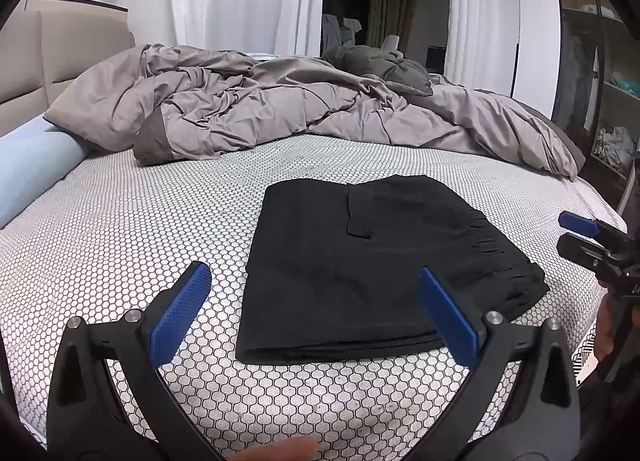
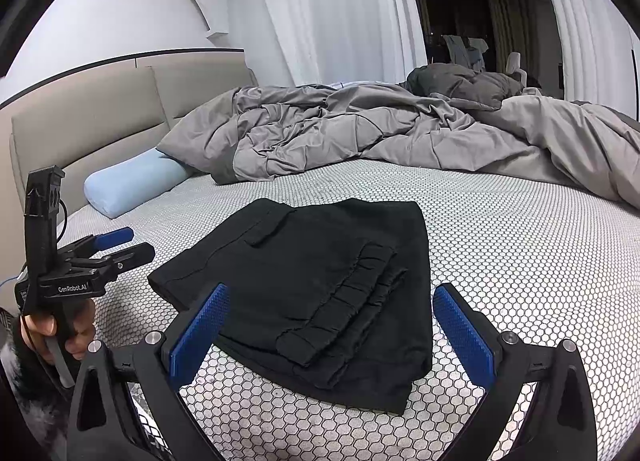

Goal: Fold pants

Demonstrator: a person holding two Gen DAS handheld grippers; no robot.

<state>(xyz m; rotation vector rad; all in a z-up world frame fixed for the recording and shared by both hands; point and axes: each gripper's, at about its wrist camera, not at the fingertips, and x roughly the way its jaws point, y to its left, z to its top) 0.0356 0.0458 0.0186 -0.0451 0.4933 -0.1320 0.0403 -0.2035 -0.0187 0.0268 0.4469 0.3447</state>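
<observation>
The black pants (image 1: 360,261) lie folded into a flat rectangular stack on the honeycomb-patterned bed sheet (image 1: 120,229). They also show in the right wrist view (image 2: 316,289), with the gathered waistband on top. My left gripper (image 1: 316,309) is open and empty, hovering just above the near edge of the stack. It also shows at the left of the right wrist view (image 2: 120,245). My right gripper (image 2: 332,321) is open and empty, its blue pads on either side of the near corner of the stack. It shows at the right edge of the left wrist view (image 1: 580,233).
A crumpled grey duvet (image 1: 280,109) lies across the back of the bed. A light blue bolster pillow (image 2: 132,181) rests by the beige headboard (image 2: 100,121). White curtains hang behind. A shelf unit (image 1: 612,101) stands at the right of the bed.
</observation>
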